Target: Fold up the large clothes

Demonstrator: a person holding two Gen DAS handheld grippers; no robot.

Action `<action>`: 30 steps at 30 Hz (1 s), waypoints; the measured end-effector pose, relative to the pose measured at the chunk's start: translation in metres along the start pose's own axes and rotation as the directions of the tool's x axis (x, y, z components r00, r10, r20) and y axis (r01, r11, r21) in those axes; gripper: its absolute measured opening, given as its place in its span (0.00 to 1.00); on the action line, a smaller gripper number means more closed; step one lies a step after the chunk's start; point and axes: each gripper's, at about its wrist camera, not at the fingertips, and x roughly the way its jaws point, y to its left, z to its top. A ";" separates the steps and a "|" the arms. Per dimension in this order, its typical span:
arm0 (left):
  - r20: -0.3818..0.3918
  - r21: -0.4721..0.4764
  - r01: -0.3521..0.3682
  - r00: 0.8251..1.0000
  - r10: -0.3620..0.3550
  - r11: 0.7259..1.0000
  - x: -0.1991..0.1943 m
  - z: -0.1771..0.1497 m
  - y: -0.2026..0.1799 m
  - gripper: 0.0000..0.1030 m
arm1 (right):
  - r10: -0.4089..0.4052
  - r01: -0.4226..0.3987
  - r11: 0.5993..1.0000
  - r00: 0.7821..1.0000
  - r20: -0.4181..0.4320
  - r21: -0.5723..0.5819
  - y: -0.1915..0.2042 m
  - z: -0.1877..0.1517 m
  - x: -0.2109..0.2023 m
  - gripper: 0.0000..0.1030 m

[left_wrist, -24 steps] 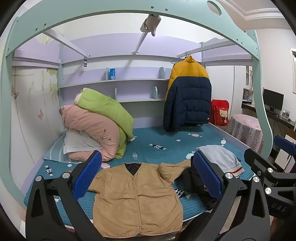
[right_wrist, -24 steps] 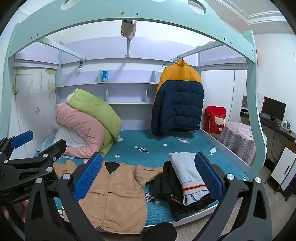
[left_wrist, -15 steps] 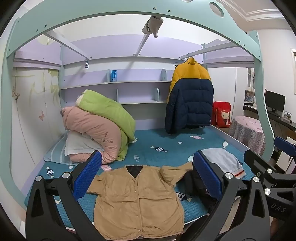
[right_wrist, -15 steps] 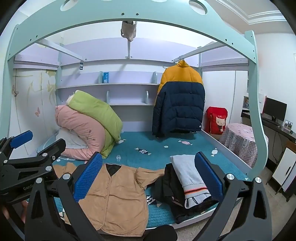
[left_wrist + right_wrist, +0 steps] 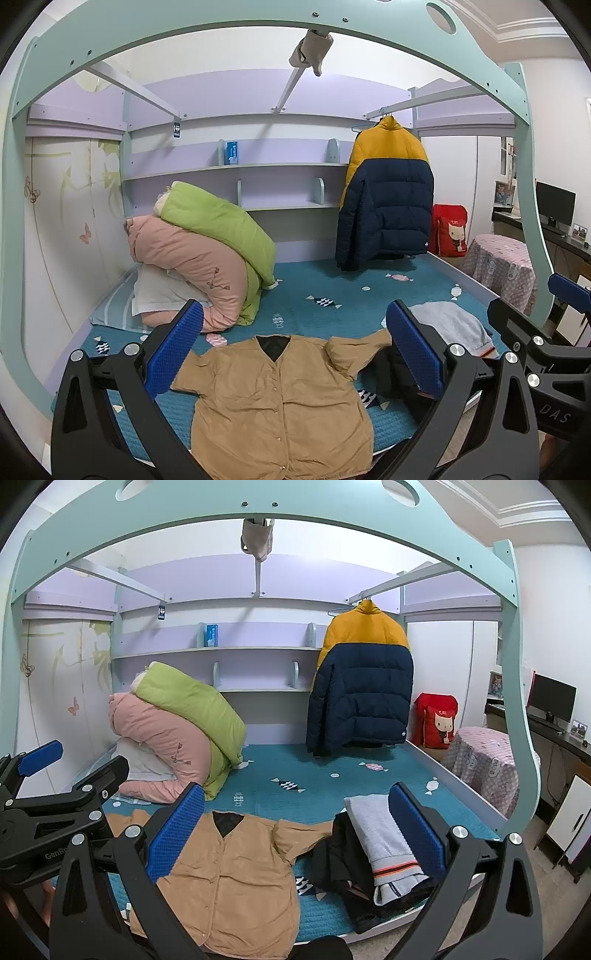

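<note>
A tan buttoned jacket [image 5: 280, 402] lies spread flat, front up, near the front edge of the teal bed [image 5: 332, 291]; it also shows in the right wrist view [image 5: 236, 878]. Its right sleeve is crumpled. My left gripper [image 5: 295, 350] is open and empty, held back above the jacket. My right gripper [image 5: 295, 830] is open and empty, above the jacket's right side; it also shows at the right of the left wrist view [image 5: 532, 332]. The left gripper shows at the left of the right wrist view [image 5: 66, 782].
A folded grey garment [image 5: 384, 838] lies on dark clothes [image 5: 340, 867] right of the jacket. Pink and green quilts [image 5: 207, 251] are piled at back left. A yellow-navy puffer coat [image 5: 384, 206] hangs at back right. A bed frame arch [image 5: 258, 22] spans overhead.
Both grippers have drawn back and tilted up a little, so the jacket sits lower and smaller in both views. The clothes have not moved.
</note>
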 end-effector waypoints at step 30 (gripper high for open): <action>-0.028 -0.011 0.021 0.999 -0.022 1.000 0.038 0.015 0.006 0.95 | 0.001 -0.001 1.000 1.000 -0.024 0.016 -0.003 0.013 0.035 0.93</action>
